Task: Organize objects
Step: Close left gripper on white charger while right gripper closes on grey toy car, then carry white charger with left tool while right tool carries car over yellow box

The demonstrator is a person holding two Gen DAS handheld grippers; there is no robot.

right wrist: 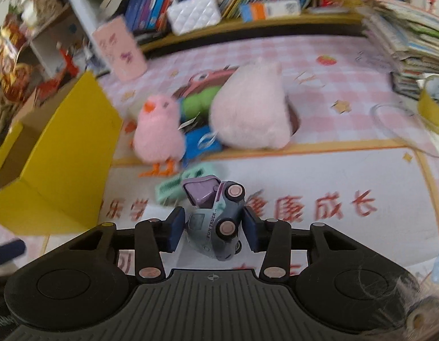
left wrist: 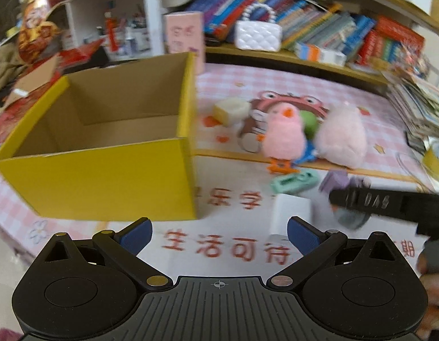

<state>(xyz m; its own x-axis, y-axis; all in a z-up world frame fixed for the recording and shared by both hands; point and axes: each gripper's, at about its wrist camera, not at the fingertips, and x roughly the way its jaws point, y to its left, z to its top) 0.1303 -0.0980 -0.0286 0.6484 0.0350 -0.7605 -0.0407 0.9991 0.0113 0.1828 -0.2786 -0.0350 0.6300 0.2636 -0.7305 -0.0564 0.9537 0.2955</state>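
Left wrist view takes in the yellow cardboard box (left wrist: 105, 147) standing open-topped on the pink checked table mat (left wrist: 233, 244), with a pale pink plush (left wrist: 343, 135), a pink chick toy (left wrist: 283, 133), a white block (left wrist: 290, 213) and a mint green gadget (left wrist: 293, 183) lying to its right. The left gripper (left wrist: 219, 236) hangs low in front of the box with its blue pads spread wide and nothing between them. In the right wrist view, the right gripper (right wrist: 212, 227) is clamped on a small grey-blue toy truck (right wrist: 216, 221), tipped on its side with its wheels facing the camera, just in front of the mint green gadget.
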